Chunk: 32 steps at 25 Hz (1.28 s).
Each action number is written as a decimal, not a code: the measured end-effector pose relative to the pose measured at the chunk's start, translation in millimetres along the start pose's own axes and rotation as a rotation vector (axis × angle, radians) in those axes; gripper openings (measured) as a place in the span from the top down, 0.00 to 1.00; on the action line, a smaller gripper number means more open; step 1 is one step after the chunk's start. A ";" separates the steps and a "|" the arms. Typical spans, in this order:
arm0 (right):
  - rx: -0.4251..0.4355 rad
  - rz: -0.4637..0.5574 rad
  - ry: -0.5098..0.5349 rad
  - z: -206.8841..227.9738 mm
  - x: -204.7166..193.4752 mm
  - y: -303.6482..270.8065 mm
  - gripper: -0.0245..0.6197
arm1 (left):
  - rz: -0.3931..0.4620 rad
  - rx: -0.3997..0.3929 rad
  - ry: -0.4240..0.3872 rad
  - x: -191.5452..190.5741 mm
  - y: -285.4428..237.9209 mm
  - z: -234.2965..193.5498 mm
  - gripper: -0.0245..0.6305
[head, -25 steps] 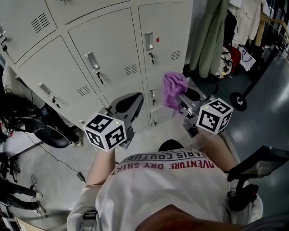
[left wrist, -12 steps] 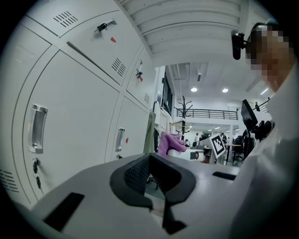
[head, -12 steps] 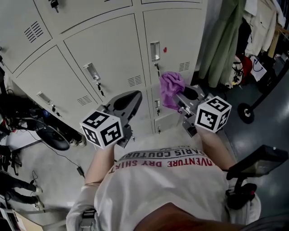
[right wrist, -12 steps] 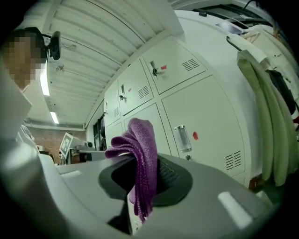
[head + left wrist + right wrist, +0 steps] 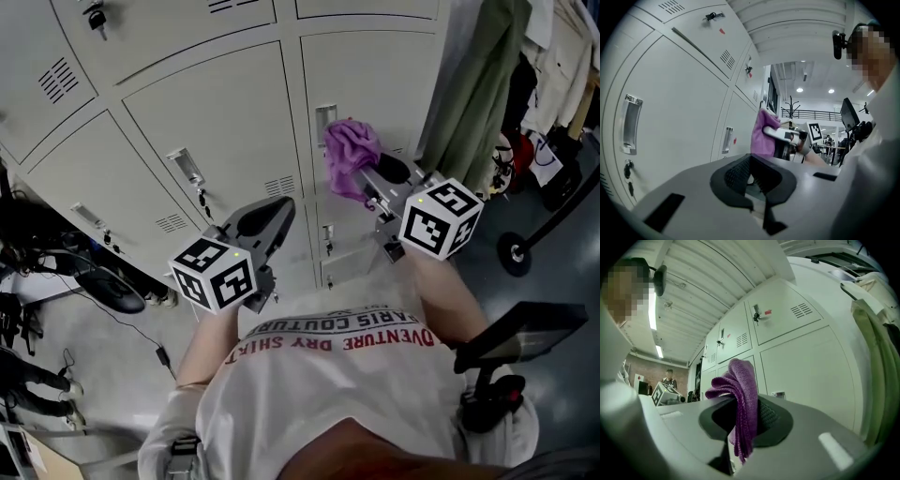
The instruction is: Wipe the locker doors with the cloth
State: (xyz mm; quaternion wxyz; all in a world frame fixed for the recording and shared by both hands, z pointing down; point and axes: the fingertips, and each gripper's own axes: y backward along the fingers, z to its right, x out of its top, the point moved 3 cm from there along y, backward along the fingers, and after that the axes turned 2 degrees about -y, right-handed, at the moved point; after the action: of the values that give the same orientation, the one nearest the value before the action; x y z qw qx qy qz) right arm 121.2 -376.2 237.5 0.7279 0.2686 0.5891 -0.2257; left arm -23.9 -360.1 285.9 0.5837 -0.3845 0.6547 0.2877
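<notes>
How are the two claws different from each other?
The right claw pinches a purple cloth; the left claw holds nothing. The right claw is up high by a locker handle; the left claw sits lower. Both are shut, and each carries a black-and-white marker cube.

Pale floor point(image 5: 84, 375) fills the lower left. Coats point(image 5: 483, 84) hang at upper right. A black chair point(image 5: 108, 286) sits at the left edge. Ceiling lights point(image 5: 800, 89) glow beyond.

green coat point(image 5: 473, 94), perhaps a chair point(image 5: 108, 289), floor cable point(image 5: 120, 328)
</notes>
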 end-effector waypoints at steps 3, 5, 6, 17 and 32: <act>0.028 0.046 0.058 1.3 31.4 -20.7 0.87 | -0.014 0.013 0.003 -2.3 -4.3 -6.6 0.96; 0.034 0.087 0.085 4.4 52.5 -32.2 0.87 | -0.018 0.021 0.001 -1.4 -6.2 -10.2 0.96; 0.033 0.105 0.093 7.1 61.5 -37.3 0.87 | -0.015 0.026 0.000 -0.1 -6.5 -12.0 0.96; 0.016 0.110 0.080 36.6 86.5 -102.5 0.87 | -0.003 0.075 0.009 7.6 -10.6 -32.6 0.96; -0.037 0.068 0.119 56.4 82.3 -115.8 0.87 | 0.004 0.079 0.018 12.6 -23.3 -40.6 0.96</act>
State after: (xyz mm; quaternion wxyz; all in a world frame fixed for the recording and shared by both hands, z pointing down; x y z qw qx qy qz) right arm 104.8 -501.6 151.6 0.7035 0.2880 0.6261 -0.1736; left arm -26.6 -408.3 281.4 0.5918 -0.3625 0.6717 0.2593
